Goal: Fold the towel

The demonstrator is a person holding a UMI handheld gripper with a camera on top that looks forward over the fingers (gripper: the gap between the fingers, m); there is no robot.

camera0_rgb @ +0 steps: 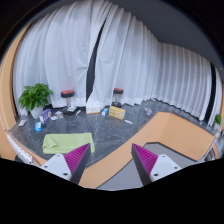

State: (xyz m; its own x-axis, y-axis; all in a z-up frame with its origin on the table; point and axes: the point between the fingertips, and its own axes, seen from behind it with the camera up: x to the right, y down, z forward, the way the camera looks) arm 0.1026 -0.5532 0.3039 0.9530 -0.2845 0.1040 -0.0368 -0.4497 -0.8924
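The gripper (112, 160) is held open and empty above the table (170, 135). The green towel (68, 143) lies beyond the left finger. Folding is judged unstarted; an approach to a towel edge is required.

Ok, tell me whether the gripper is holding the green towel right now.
No. The gripper is open with nothing between its fingers, and the green towel lies flat on the table beyond the left finger.
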